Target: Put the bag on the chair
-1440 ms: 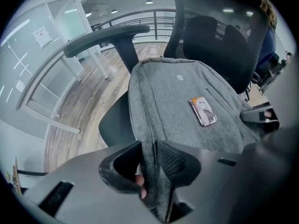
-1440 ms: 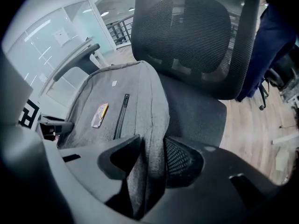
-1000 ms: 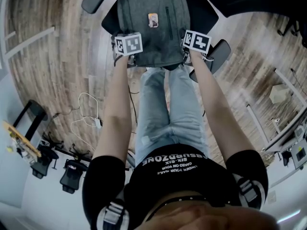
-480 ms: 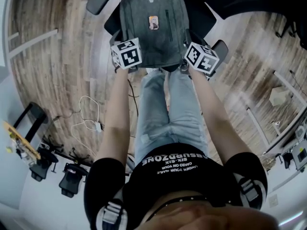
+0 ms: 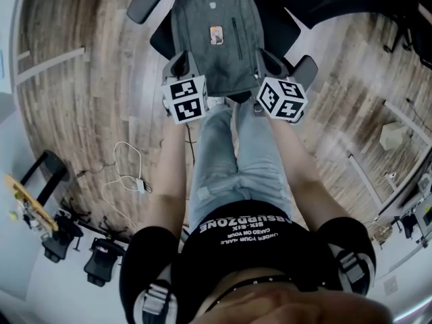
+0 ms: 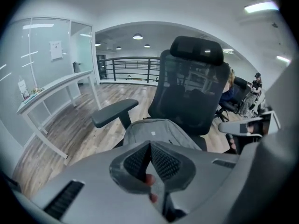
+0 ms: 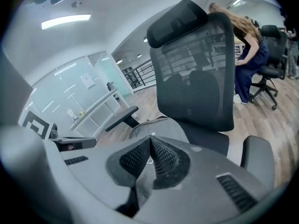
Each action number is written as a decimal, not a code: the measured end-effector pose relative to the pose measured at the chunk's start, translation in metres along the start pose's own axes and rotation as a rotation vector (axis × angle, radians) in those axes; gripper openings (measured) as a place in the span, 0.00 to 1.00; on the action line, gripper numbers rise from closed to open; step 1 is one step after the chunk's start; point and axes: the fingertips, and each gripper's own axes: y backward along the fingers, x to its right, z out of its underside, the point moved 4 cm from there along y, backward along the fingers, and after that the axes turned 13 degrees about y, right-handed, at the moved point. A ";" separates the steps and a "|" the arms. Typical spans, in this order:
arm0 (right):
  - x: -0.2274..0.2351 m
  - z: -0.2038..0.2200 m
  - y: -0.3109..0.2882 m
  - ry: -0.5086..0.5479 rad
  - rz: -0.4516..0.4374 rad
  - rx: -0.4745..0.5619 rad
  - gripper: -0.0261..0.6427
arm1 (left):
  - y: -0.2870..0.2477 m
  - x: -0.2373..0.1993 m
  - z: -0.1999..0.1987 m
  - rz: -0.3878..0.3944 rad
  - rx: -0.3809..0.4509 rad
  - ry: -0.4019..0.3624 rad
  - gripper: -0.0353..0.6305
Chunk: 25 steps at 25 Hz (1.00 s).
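Observation:
The grey backpack (image 5: 214,39) lies flat on the seat of a black office chair (image 5: 156,40), top end toward the backrest. Both grippers hang just short of the bag's near end, touching nothing. My left gripper (image 5: 181,65) is by the bag's near left corner, its jaws closing, the pads together with nothing between them. My right gripper (image 5: 271,62) is shut and empty by the near right corner. In the left gripper view the shut left gripper (image 6: 150,146) points over the backpack (image 6: 155,130) at the mesh backrest (image 6: 187,92). The right gripper view shows the same: right gripper (image 7: 150,141), backpack (image 7: 161,125), backrest (image 7: 196,78).
The person's jeans-clad legs (image 5: 236,154) stand close to the chair's front. White cables (image 5: 125,171) lie on the wood floor at left. A white desk (image 6: 51,90) stands to the left. Another person (image 7: 245,50) sits at a chair far right.
Both grippers have drawn back from the bag's near corners toward the person. The bag stays lying on the chair seat.

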 end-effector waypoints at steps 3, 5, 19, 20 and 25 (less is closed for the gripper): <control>-0.014 -0.004 0.012 0.037 -0.019 0.011 0.06 | 0.013 0.008 0.003 0.058 -0.014 -0.012 0.08; -0.022 -0.005 0.018 0.046 -0.023 0.020 0.06 | 0.019 0.010 0.006 0.092 -0.021 0.004 0.08; -0.066 -0.008 0.048 0.169 -0.065 0.160 0.06 | 0.048 0.018 0.009 0.136 0.023 -0.074 0.08; -0.068 -0.007 0.048 0.177 -0.066 0.161 0.06 | 0.048 0.017 0.009 0.138 0.025 -0.074 0.08; -0.079 -0.004 0.050 0.199 -0.080 0.157 0.06 | 0.054 0.015 0.010 0.153 0.033 -0.073 0.08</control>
